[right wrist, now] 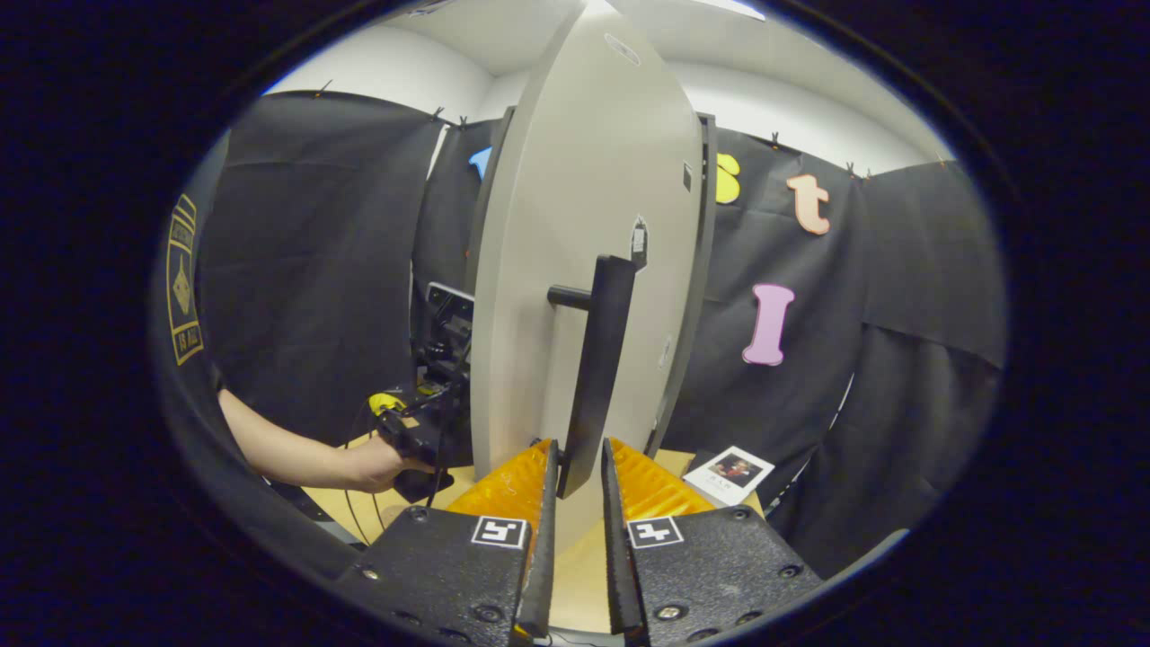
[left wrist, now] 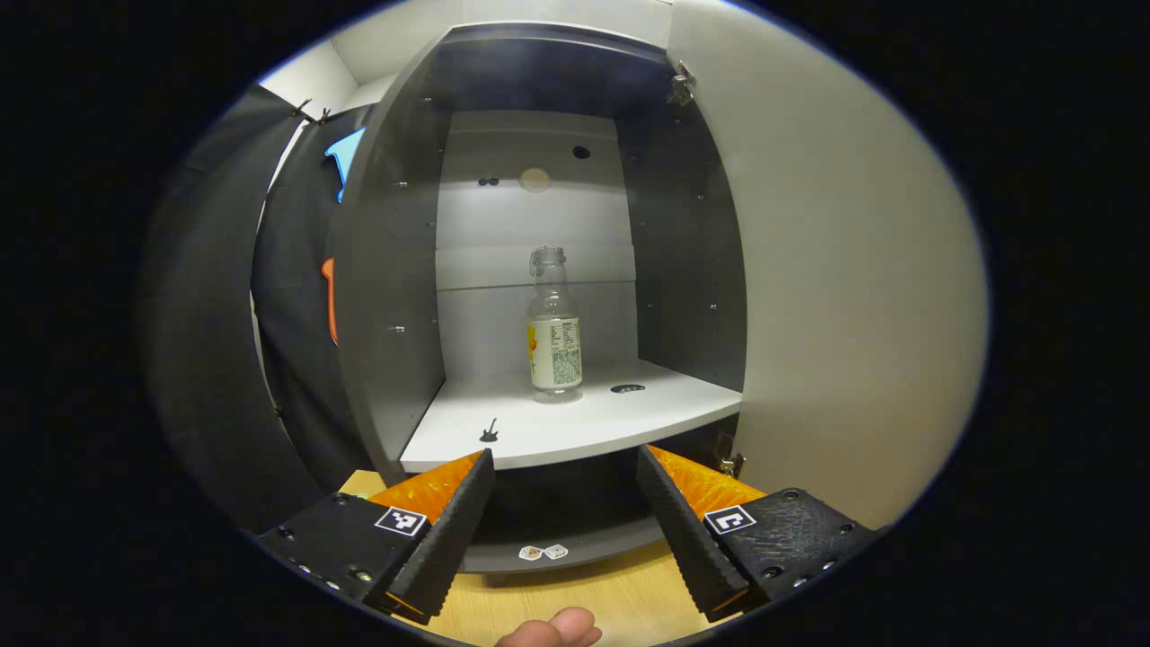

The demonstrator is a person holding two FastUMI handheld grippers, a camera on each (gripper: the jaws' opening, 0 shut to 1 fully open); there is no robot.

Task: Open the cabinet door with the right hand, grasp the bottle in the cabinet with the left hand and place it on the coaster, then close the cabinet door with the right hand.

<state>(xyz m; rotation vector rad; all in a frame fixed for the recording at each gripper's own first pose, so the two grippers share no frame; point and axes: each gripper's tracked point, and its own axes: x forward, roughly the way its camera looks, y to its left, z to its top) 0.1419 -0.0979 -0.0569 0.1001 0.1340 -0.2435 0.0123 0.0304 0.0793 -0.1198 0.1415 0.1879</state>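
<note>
The bottle [left wrist: 554, 328] stands upright on the white shelf [left wrist: 575, 422] inside the cabinet [left wrist: 395, 296]. It is clear, has no cap, and has a paper label around its lower half. It sits near the middle of the shelf, a bit toward the back. A small dark round hole [left wrist: 627, 389] is in the shelf just to its right, and a tiny dark mark [left wrist: 490, 431] is near the front edge of the shelf.

The cabinet door [left wrist: 835, 296] is swung wide open on the right side in the left gripper view.

The left gripper [left wrist: 564, 476] is in front of the cabinet, below the shelf edge. Its two fingers are spread far apart and hold nothing. It is well apart from the bottle. A fingertip [left wrist: 552, 629] of the person shows at the bottom, over the wooden table [left wrist: 584, 602].

In the right gripper view, the right gripper [right wrist: 578, 467] is at the door's long dark handle [right wrist: 593, 377]. The bottom end of the handle sits between its two fingers, which are close together. I cannot tell if both fingers press on it.

To the left of the door, the person's hand [right wrist: 373, 463] holds the other gripper. A small card [right wrist: 729, 474] lies on the table to the right.
</note>
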